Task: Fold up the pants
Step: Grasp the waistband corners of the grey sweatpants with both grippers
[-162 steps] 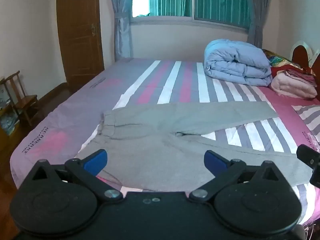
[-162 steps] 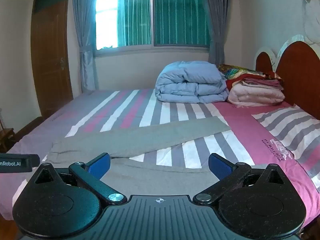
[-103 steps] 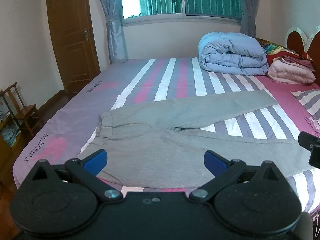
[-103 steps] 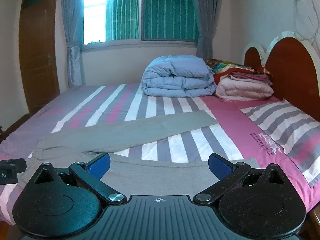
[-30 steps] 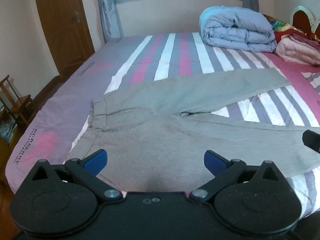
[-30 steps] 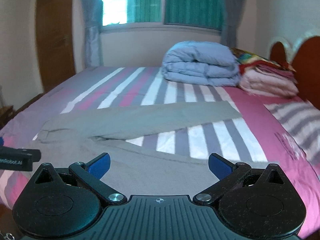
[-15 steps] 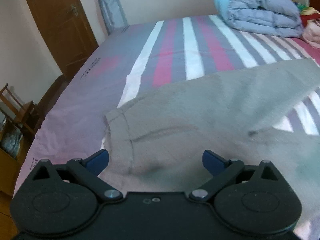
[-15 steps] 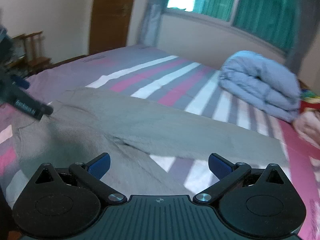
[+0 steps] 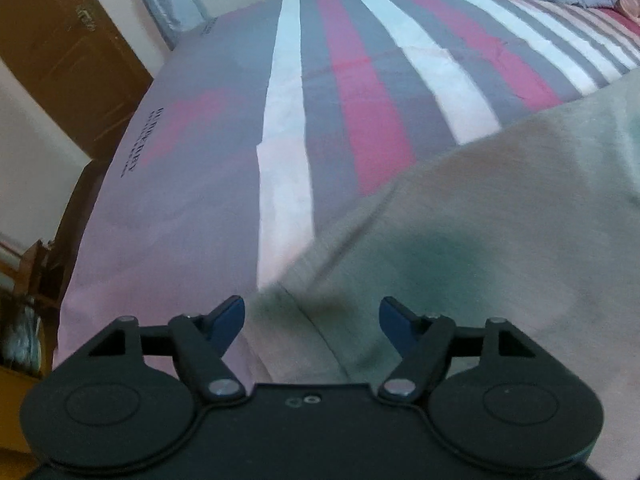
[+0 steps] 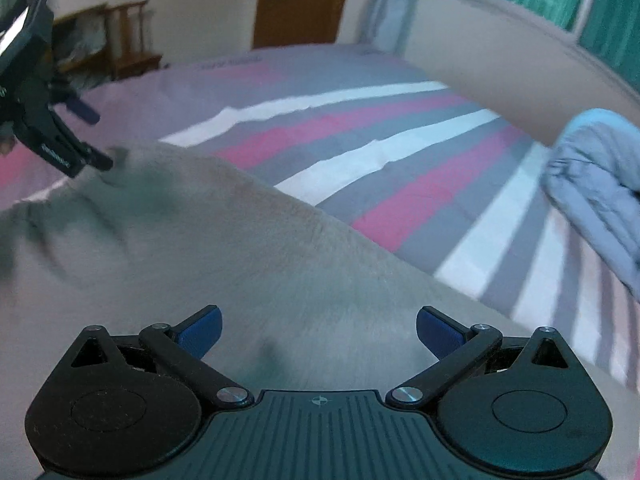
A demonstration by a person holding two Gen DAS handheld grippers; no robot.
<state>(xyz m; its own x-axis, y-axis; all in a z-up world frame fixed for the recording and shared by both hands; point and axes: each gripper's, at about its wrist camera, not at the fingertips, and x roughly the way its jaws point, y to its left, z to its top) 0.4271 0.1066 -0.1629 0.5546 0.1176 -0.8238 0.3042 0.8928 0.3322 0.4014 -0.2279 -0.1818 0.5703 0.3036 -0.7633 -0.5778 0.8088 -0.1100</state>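
Observation:
Grey pants [image 9: 480,232] lie spread flat on the striped bed. My left gripper [image 9: 312,314] is open, low over the far corner of the waistband [image 9: 292,300], with the corner between its blue pads. It also shows at the left of the right wrist view [image 10: 90,140], touching that corner. My right gripper [image 10: 318,330] is open, low over the pants [image 10: 260,256] near the far edge of the upper leg, with grey cloth between its jaws.
The bed sheet [image 9: 352,92] has pink, grey and white stripes. A folded blue duvet [image 10: 596,176] lies at the far right. A brown door [image 9: 68,40] and a wooden chair [image 10: 120,36] stand beyond the bed's left side.
Both grippers have dropped forward and down to the pants. The left has closed in on the waistband corner and narrowed its jaws a little; the right has swung left over the upper leg.

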